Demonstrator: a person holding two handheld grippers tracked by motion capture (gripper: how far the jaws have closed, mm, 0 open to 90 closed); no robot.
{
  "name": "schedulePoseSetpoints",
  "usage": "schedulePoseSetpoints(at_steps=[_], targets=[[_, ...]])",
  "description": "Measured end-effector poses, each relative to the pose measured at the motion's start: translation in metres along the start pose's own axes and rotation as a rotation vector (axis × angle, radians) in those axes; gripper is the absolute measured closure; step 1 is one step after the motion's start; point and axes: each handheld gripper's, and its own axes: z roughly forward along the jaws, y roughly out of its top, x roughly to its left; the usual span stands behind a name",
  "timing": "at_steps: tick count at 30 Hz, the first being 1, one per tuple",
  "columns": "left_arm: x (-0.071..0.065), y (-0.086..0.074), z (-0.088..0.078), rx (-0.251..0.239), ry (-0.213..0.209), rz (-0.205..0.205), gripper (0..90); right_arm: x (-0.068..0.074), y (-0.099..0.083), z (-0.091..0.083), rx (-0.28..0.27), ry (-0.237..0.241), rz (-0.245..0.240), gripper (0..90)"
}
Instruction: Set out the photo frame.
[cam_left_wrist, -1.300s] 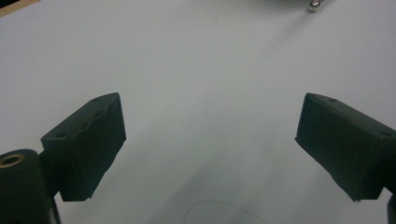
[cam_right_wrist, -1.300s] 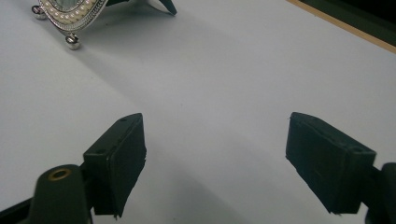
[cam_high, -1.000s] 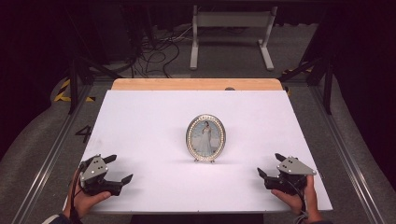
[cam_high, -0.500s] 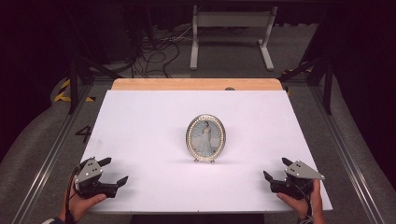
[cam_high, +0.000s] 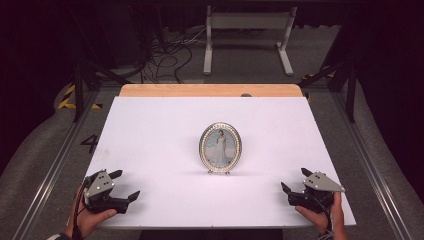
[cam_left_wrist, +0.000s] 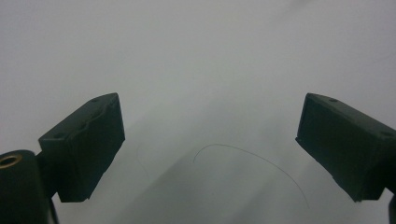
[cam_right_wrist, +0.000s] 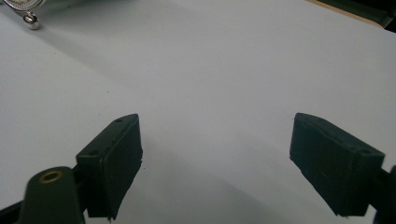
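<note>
Between both hand-held grippers, an oval picture frame (cam_high: 220, 148) stands upright.

left tool (cam_high: 127, 186) jaws spread | right tool (cam_high: 294, 181) jaws spread

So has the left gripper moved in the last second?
Yes. The left gripper has pulled back toward the person, nearer the table's front edge and farther from the oval picture frame.
</note>
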Motion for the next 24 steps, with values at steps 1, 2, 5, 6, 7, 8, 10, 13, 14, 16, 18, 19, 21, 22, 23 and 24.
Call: schedulePoseSetpoints(at_steps=[1, 2, 5, 6, 7, 8, 10, 13, 14, 16, 18, 19, 21, 22, 23, 24], targets=[[-0.0005, 0.0001, 0.0003, 0.002, 0.000, 0.001, 7.9, -0.0001, -0.0001, 0.0002, -0.001, 0.002, 0.003, 17.1], [-0.0005, 0.0002, 0.0007, 0.002, -0.004, 0.006, 7.9, -0.0001, 0.0000, 0.0001, -0.001, 0.002, 0.002, 17.2], [-0.0008, 0.0002, 0.0009, 0.003, -0.004, 0.006, 7.9, 0.0004, 0.0006, -0.0002, -0.003, 0.001, -0.004, 17.1], [-0.0008, 0.0000, 0.0009, 0.005, -0.006, 0.008, 7.9, 0.0004, 0.0006, -0.0002, -0.003, 0.001, -0.004, 17.1], [-0.0009, -0.0001, 0.0011, 0.006, -0.009, 0.008, 8.0, 0.0004, 0.0009, -0.0002, -0.004, -0.002, -0.005, 17.2], [-0.0011, -0.0001, 0.0013, 0.011, -0.008, 0.012, 8.3, 0.0003, 0.0010, -0.0003, -0.005, -0.003, -0.003, 17.1], [-0.0016, 0.0001, 0.0015, 0.015, -0.007, 0.015, 8.4, -0.0002, 0.0009, -0.0001, -0.004, -0.005, 0.001, 17.1], [-0.0023, 0.0005, 0.0013, 0.009, -0.006, 0.012, 8.3, -0.0009, 0.0007, 0.0005, -0.001, -0.012, 0.005, 17.1], [-0.0024, 0.0004, 0.0008, 0.009, -0.001, 0.015, 8.3, -0.0009, 0.0008, 0.0007, -0.001, -0.014, 0.005, 17.1], [-0.0028, 0.0001, 0.0004, 0.012, -0.001, 0.016, 8.3, -0.0007, 0.0011, 0.0006, -0.001, -0.022, 0.003, 17.1], [-0.0026, -0.0005, -0.0002, 0.015, 0.002, 0.011, 8.2, -0.0005, 0.0019, 0.0004, -0.008, -0.021, 0.005, 17.1], [-0.0022, -0.0007, -0.0001, 0.014, 0.002, 0.011, 8.2, -0.0004, 0.0022, 0.0005, -0.009, -0.021, 0.005, 17.0], [-0.0020, -0.0014, -0.0002, 0.012, -0.001, 0.010, 8.2, -0.0004, 0.0026, 0.0013, -0.009, -0.016, 0.004, 17.0], [-0.0020, -0.0014, -0.0002, 0.012, -0.001, 0.010, 8.2, -0.0004, 0.0026, 0.0013, -0.009, -0.016, 0.004, 17.0], [-0.0020, -0.0018, -0.0005, 0.013, 0.001, 0.011, 8.2, -0.0003, 0.0029, 0.0023, -0.007, -0.016, 0.002, 16.9], [-0.0021, -0.0022, -0.0013, 0.017, 0.006, 0.010, 8.2, -0.0003, 0.0033, 0.0032, -0.005, -0.017, 0.002, 16.8]])
